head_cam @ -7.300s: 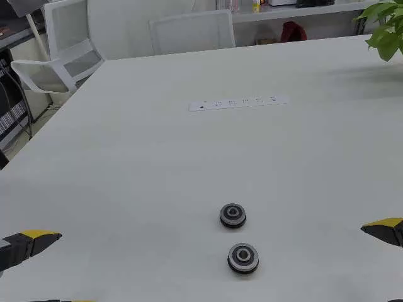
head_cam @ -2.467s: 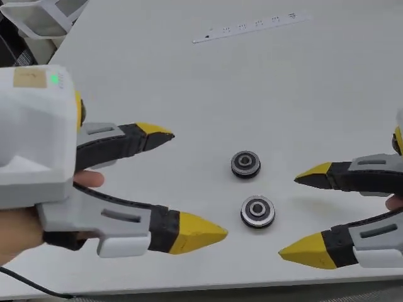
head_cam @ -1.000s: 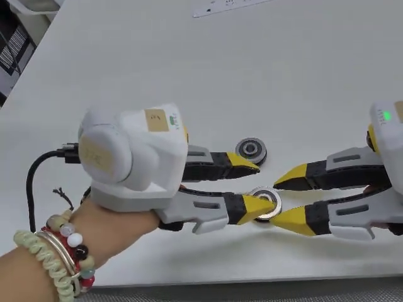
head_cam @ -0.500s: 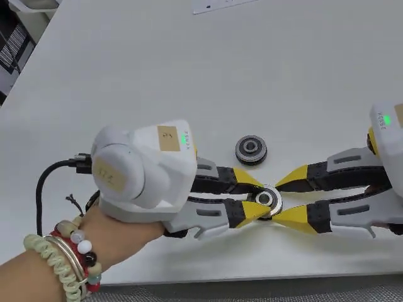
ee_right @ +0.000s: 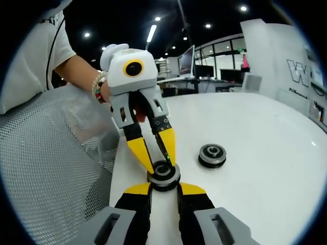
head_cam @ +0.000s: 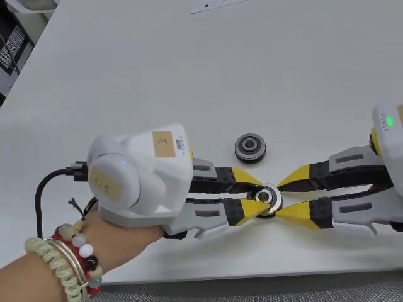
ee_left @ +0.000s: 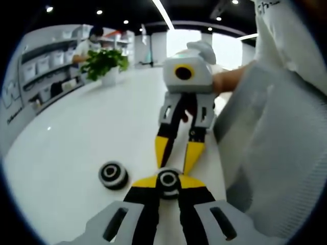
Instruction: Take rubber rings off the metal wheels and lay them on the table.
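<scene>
Two small metal wheels with black rubber rings lie near the table's front edge. The near wheel (head_cam: 268, 199) sits between both grippers. My left gripper (head_cam: 257, 196) comes from the left and is shut on it, its yellow tips pressing the wheel's two sides (ee_left: 168, 179). From the right, my right gripper (head_cam: 281, 199) is shut on the same wheel (ee_right: 163, 175), tips meeting the left ones. Untouched, the far wheel (head_cam: 250, 146) lies flat just behind; it also shows beside the jaws (ee_left: 113, 175) (ee_right: 212, 154).
The white table (head_cam: 189, 75) stretches far back with free room. Its front edge (head_cam: 252, 277) runs close below the grippers. A black cable (head_cam: 47, 182) trails from the left gripper. A potted plant (ee_left: 104, 64) stands at the table's far end.
Over the last second both grippers closed in on the near wheel and their jaws narrowed onto it. Earlier they stood open and apart, with both wheels lying free.
</scene>
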Available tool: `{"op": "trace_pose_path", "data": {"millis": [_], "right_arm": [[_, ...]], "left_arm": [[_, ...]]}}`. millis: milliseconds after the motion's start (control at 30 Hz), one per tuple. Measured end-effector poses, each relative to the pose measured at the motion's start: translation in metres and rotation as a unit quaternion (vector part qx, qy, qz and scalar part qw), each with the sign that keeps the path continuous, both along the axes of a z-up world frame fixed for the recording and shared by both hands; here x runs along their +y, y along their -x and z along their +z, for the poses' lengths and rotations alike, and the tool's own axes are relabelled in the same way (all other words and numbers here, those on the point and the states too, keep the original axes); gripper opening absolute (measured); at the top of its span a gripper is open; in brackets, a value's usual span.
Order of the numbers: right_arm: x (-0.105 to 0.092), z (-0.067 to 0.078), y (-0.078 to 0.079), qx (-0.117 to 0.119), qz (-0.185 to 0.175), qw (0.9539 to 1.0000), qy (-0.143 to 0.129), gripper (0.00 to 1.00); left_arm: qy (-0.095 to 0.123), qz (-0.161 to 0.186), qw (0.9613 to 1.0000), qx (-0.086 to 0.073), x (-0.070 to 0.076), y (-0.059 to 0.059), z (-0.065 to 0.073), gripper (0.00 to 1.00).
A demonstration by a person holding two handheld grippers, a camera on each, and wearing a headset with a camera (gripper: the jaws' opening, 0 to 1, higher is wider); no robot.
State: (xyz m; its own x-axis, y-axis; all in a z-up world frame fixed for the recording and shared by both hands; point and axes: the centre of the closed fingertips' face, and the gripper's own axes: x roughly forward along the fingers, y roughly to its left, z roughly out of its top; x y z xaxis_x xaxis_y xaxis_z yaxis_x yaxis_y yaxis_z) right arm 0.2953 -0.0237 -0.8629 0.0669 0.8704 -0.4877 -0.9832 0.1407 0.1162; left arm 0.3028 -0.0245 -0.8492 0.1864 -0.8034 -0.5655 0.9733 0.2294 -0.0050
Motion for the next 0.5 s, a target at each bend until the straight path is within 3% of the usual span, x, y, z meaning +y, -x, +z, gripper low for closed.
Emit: {"op": "trace_pose_path", "data": {"millis": [233, 400, 500], "right_arm": [[-0.0043, -0.0026, -0.0038, -0.034, 0.000, 0.9991, 0.023, 0.06], [-0.0026, -0.0024, -0.0034, -0.040, 0.006, 0.9987, 0.029, 0.05], [-0.0022, -0.0029, -0.0059, -0.061, 0.003, 0.9971, 0.045, 0.02]], "left_arm": [[0.001, 0.000, 1.0000, -0.002, 0.0003, -0.0006, -0.0001, 0.14], [0.002, 0.002, 1.0000, -0.003, 0.0006, -0.0007, -0.0005, 0.14], [0.001, 0.002, 1.0000, -0.003, 0.0008, -0.0005, -0.0006, 0.14]]}}
